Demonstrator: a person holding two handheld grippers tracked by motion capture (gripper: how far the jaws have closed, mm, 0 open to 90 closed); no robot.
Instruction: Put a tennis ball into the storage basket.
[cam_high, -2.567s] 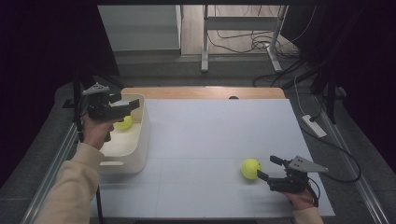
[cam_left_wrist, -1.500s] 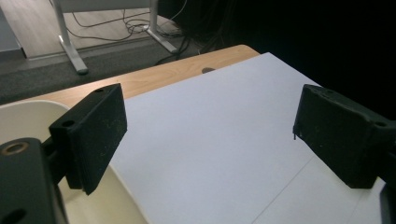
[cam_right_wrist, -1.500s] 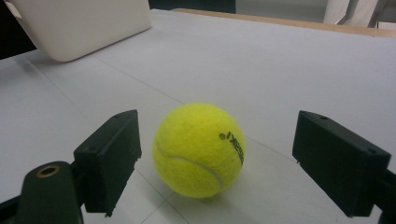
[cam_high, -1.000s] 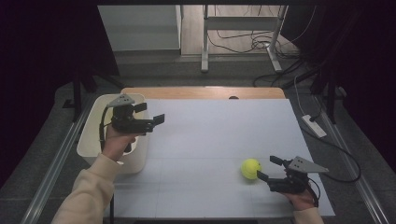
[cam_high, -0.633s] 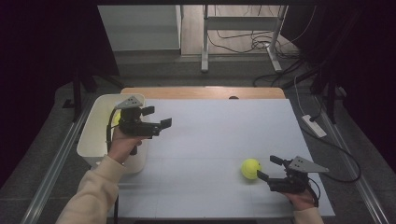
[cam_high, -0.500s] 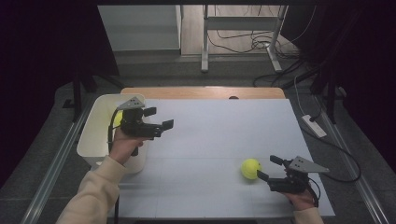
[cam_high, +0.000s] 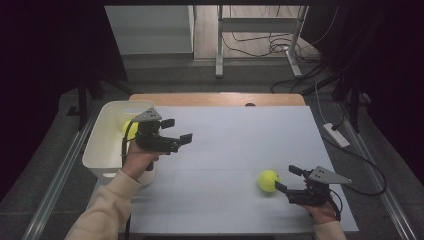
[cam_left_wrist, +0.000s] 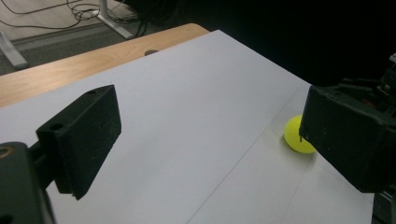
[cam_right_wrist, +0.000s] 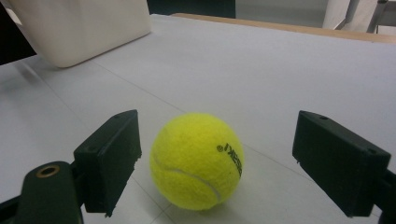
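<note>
Starting at the left of the high view, a white plastic bin (cam_high: 107, 145) sits at the table's left edge with one yellow-green tennis ball (cam_high: 128, 128) inside it, against the wall nearer the table's middle. Just beside that wall, on the side away from the bin's outer edge, the left gripper (cam_high: 176, 131) hangs above the white tabletop (cam_high: 240, 140), its jaws spread wide with nothing between them. In the left gripper view it points across the bare surface toward a second tennis ball (cam_left_wrist: 299, 136) lying well apart from the bin.

That second ball rests on the tabletop far to the right of the bin, near the person's edge. The right gripper (cam_high: 287, 179) is touching or just short of it on the side away from the bin, low over the table, jaws released and wide. In the right gripper view the ball (cam_right_wrist: 196, 161) sits between the two jaws, closer to the left one and clear of both.

A ball has no long axis, so any approach angle would do. The right gripper is much the nearer; it would likely only need to move slightly forward and squeeze.
</note>
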